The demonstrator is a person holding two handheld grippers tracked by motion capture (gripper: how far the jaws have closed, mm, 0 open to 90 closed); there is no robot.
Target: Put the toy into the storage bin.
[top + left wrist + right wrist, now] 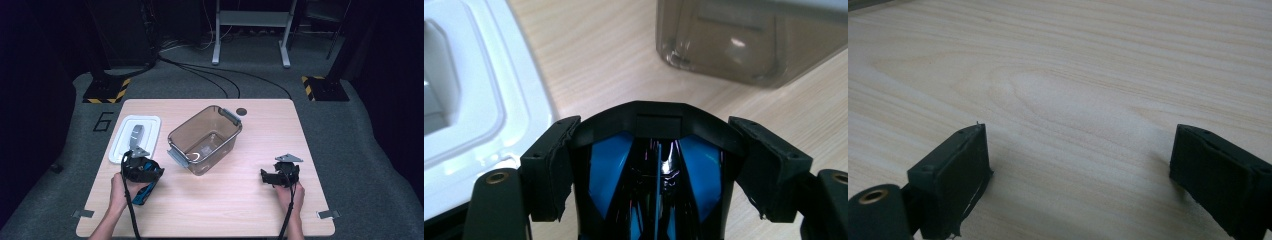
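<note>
Forearms came in from the near edge of the wooden table [250, 200], one toward each front corner, both wrists held low. My left hand [120, 187] was wrapped round the left gripper [141, 172], which sat close above the table just at the near end of the white lid [150, 125]. My right hand [291, 192] held the right gripper [280, 175] on the right side of the table, well apart from the clear brown tub [205, 140] that stood at an angle in the middle.

In the left gripper view, the left gripper [664, 165] was closed on a black and blue object [656, 170], its pads pressed against the object's two flanks, the glossy black front and blue panels sitting between the jaws. I could not tell what the object was. The white lid [484, 110] lay just beside the left jaw, and the tub's [749, 45] lower corner stood farther off up the table.

In the right gripper view, the right gripper [1078, 175] was spread wide, its pads [955, 175] far apart with nothing but bare table [1073, 90] between them, holding and touching no object.
</note>
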